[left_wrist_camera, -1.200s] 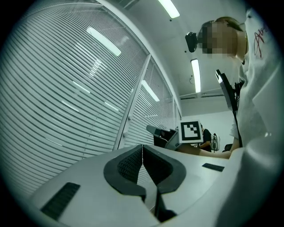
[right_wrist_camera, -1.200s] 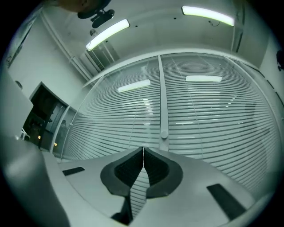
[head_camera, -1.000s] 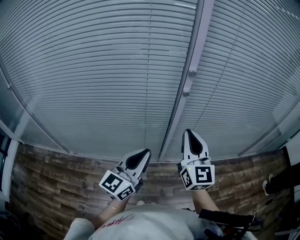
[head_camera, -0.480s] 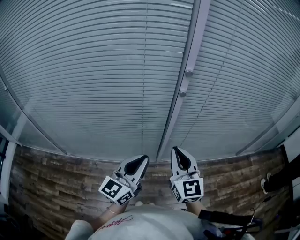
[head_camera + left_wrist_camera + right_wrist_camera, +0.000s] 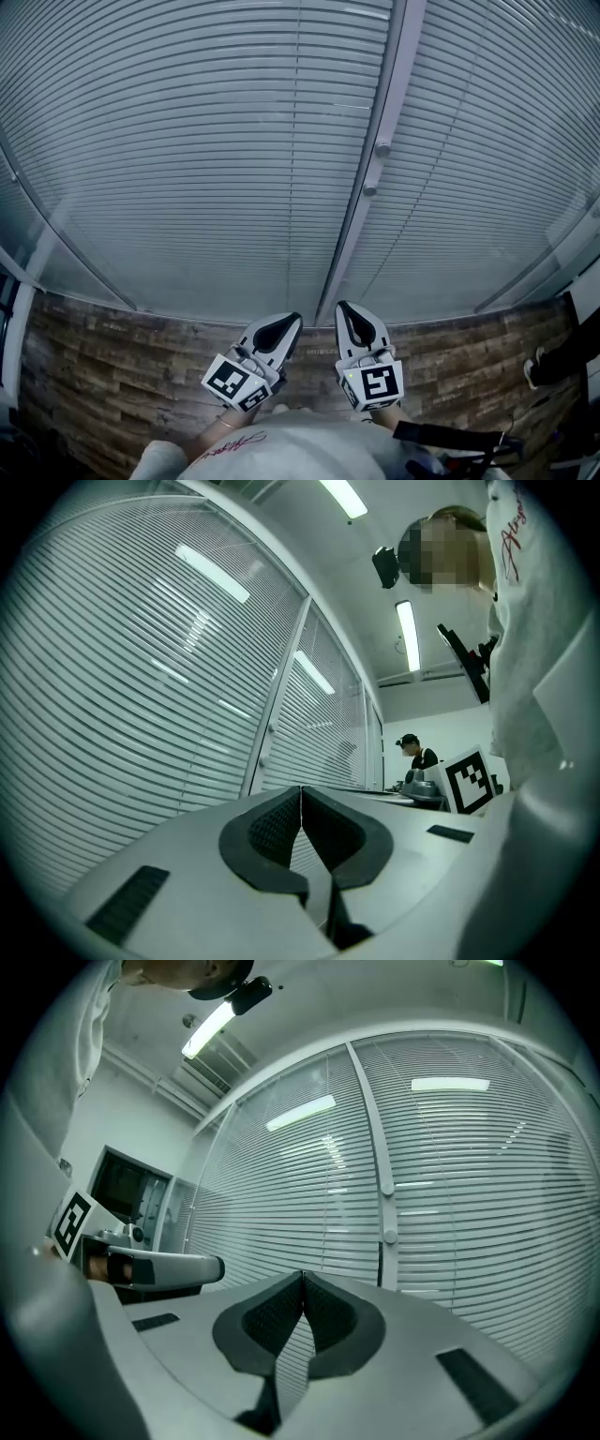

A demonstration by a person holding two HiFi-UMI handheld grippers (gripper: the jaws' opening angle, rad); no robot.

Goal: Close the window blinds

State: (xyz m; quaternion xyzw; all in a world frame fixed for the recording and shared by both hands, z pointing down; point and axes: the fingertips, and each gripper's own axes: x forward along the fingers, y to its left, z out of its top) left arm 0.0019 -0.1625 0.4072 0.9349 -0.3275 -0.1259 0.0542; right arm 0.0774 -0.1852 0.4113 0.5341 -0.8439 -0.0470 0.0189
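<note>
Head view: shows the blinds (image 5: pixel 187 169) filling the upper frame, slats turned flat, apparently shut. Finds the right tongs (image 5: pixel 343 307) dropped back from beside the centre post (image 5: pixel 392 94) to lower centre, next to the left tongs (image 5: pixel 295 319). Reads both as clenched on nothing, work probably done.

A brown wooden floor (image 5: pixel 112 375) with long planks runs across the bottom of the head view. Above it, big windows covered by pale blinds (image 5: pixel 187 169) fill the rest of the frame. A white post (image 5: pixel 397 75) stands between two windows, right of the middle, with two small round knobs (image 5: pixel 382 148) on it. In the left gripper view, long bright lamps (image 5: pixel 409 635) shine on the white ceiling (image 5: pixel 309 546) at the top. A white wall (image 5: pixel 441 728) shows far off, right of the middle. A dark screen (image 5: pixel 122 1190) shows at the left of the right gripper view.
</note>
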